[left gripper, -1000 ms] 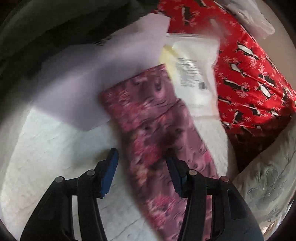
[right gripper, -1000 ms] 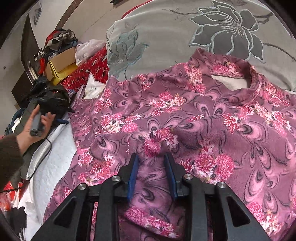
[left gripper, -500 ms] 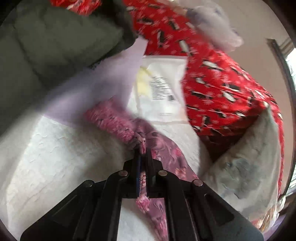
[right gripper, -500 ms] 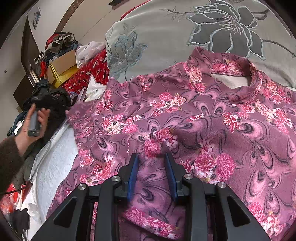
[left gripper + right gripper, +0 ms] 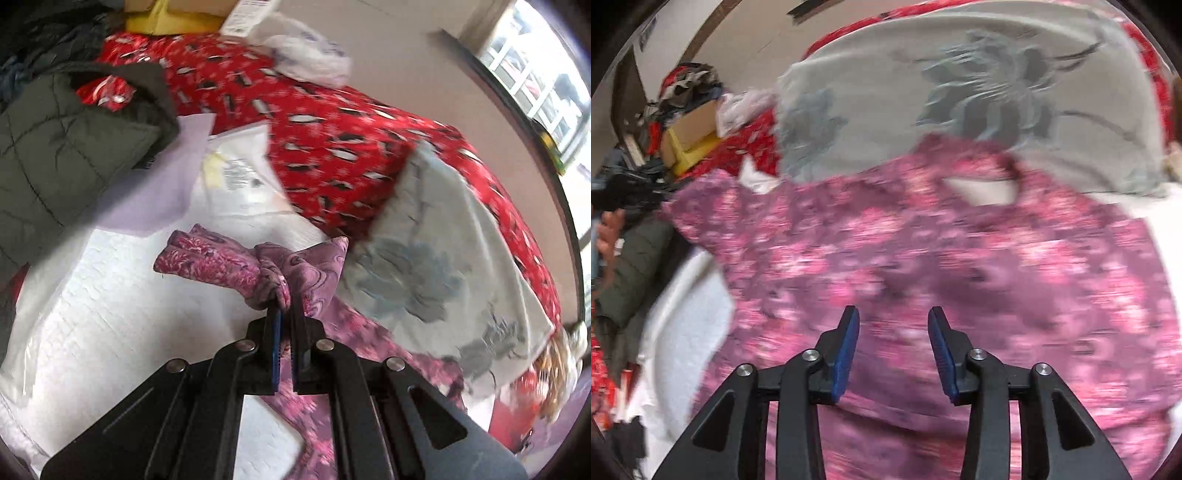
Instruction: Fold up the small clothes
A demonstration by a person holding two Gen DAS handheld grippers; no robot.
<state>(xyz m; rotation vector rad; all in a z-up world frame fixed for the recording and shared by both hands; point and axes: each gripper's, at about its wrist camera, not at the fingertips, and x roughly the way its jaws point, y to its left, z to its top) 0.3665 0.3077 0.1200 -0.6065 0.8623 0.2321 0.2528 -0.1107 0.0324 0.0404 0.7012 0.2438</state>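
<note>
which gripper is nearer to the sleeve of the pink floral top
Left. The left gripper is shut on the sleeve; the right gripper, jaws opening, hovers over the top's body.

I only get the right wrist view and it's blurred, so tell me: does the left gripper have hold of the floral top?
Observer: Yes. The left gripper is shut on a bunched sleeve of the floral top.
Operator: Is that sleeve flat on the bed?
Observer: No, it is raised above the white bedcover.
Operator: What lies past it?
Observer: A white packet with a printed label, beside a red penguin-print blanket.
</note>
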